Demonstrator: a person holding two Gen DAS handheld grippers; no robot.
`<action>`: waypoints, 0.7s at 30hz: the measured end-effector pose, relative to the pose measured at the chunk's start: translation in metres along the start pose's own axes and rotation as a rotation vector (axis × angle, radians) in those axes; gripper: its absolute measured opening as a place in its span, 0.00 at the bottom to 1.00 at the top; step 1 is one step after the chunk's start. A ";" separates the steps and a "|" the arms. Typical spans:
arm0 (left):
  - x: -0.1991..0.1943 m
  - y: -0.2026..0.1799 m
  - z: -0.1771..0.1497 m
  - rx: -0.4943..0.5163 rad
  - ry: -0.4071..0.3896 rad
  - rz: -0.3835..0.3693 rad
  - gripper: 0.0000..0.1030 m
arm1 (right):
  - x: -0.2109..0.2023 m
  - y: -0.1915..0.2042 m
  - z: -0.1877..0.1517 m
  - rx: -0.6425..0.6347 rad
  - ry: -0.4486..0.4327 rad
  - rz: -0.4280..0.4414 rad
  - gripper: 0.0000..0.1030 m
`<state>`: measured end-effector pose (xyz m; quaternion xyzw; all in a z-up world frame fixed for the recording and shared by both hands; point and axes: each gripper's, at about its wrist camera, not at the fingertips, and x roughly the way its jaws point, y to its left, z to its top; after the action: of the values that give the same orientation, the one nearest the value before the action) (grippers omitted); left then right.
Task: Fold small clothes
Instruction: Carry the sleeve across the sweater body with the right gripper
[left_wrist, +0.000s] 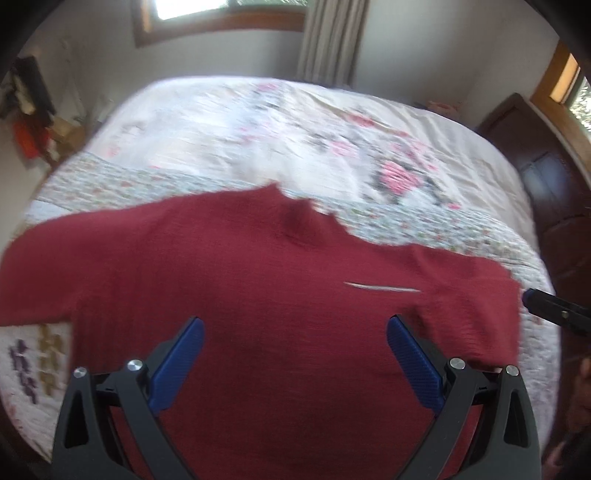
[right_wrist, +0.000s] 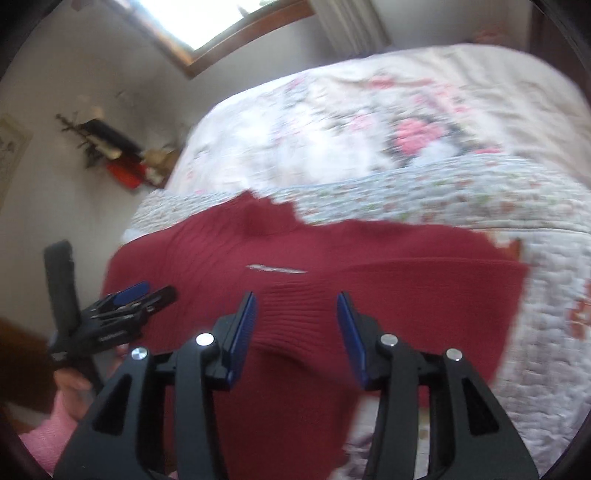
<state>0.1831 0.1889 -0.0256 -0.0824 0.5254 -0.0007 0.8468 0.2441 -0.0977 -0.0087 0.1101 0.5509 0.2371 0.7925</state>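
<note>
A dark red ribbed sweater (left_wrist: 258, 280) lies spread on the bed, collar pointing away, with a small white label on its chest. Its right sleeve (right_wrist: 406, 291) is folded inward across the body. My left gripper (left_wrist: 295, 328) hovers over the sweater's lower middle, open, with nothing between its blue pads. My right gripper (right_wrist: 297, 302) is open above the folded sleeve's cuff, also empty. The left gripper (right_wrist: 144, 291) shows at the left of the right wrist view, and the right gripper's tip (left_wrist: 543, 306) shows at the right edge of the left wrist view.
The bed has a floral quilt (left_wrist: 332, 147) stretching far beyond the sweater. A dark wooden door (left_wrist: 546, 184) stands at the right. A wall shelf with clutter (right_wrist: 114, 155) hangs at the left. A person's hand and pink sleeve (right_wrist: 62, 410) hold the left gripper.
</note>
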 end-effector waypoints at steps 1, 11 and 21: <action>0.006 -0.013 0.001 0.005 0.035 -0.050 0.96 | -0.005 -0.010 -0.003 0.012 -0.006 -0.030 0.46; 0.076 -0.105 -0.013 0.021 0.286 -0.235 0.85 | -0.041 -0.104 -0.072 0.181 -0.038 -0.123 0.48; 0.073 -0.123 -0.006 0.013 0.270 -0.217 0.13 | -0.048 -0.133 -0.091 0.248 -0.066 -0.124 0.50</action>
<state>0.2214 0.0599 -0.0759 -0.1321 0.6222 -0.1067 0.7642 0.1806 -0.2447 -0.0609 0.1806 0.5555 0.1144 0.8036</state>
